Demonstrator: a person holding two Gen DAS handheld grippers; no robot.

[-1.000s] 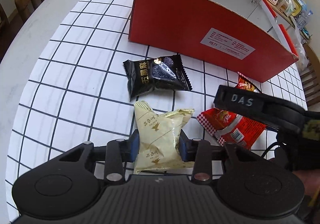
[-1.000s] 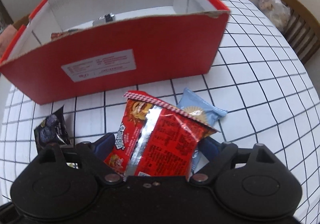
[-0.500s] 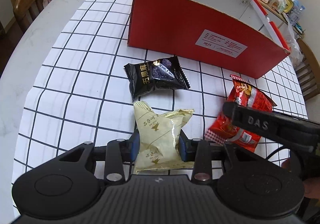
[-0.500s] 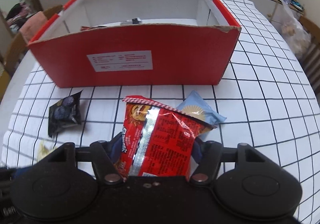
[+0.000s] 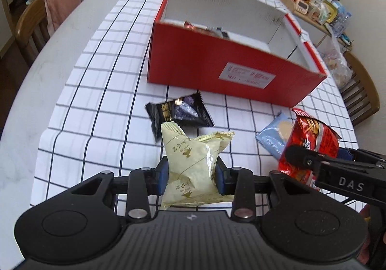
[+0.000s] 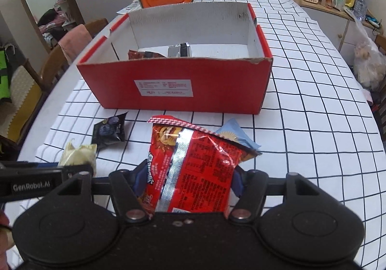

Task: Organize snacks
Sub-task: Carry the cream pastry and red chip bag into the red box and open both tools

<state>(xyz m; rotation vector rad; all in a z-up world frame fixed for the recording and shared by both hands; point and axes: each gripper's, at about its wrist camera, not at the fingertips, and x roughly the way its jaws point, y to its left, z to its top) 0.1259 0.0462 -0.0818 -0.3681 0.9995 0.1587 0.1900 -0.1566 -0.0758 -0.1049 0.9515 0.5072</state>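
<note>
Snacks sit in both grippers above the gridded desk [image 6: 313, 106]: the left gripper [image 5: 191, 174], tilted steeply down, has its jaws clamped on a cream packet [image 5: 193, 168], and the right gripper [image 6: 188, 183], equally tilted, has its jaws pressed on a red bag [image 6: 193, 168]. A black packet [image 5: 179, 113] and blue packet [image 5: 273, 136] lie before the red box [image 6: 178, 82], which holds two more.

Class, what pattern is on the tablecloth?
White tablecloth with a dark grid; clearest in the right wrist view.

Black grippers [image 5: 191, 173], blue fingers [image 5: 162, 174], silver screws
</note>
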